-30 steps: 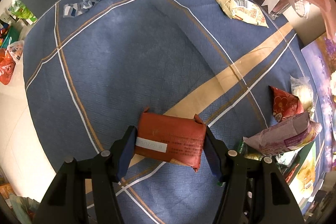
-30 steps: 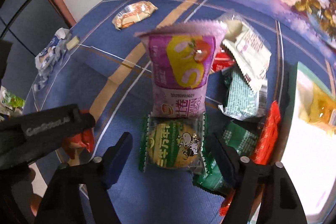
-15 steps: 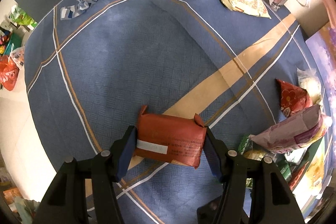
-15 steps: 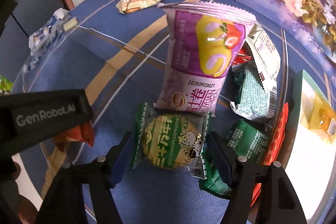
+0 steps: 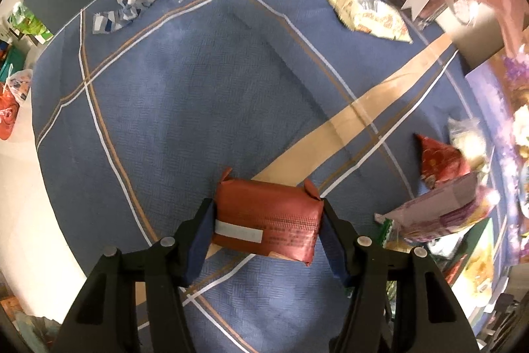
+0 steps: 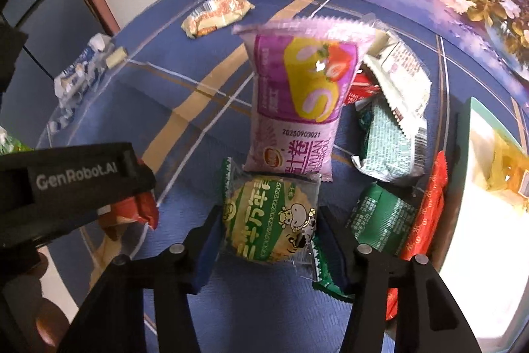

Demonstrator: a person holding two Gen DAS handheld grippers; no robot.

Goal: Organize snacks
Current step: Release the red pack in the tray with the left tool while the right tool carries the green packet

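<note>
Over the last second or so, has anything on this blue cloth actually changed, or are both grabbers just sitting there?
The right gripper is closing its jaws on the green round-snack packet, which lay loose between them a second ago and now has the pads against its sides. The pink roll-cake bag leaning above it has shifted slightly. The left gripper holds the red packet as before, and the other snacks lie where they were.

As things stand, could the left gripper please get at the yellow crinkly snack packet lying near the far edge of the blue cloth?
Probably not yet: the left gripper is clamped on a red-brown wrapped block. The bare cloth toward the yellow crinkly snack packet looks unobstructed.
</note>
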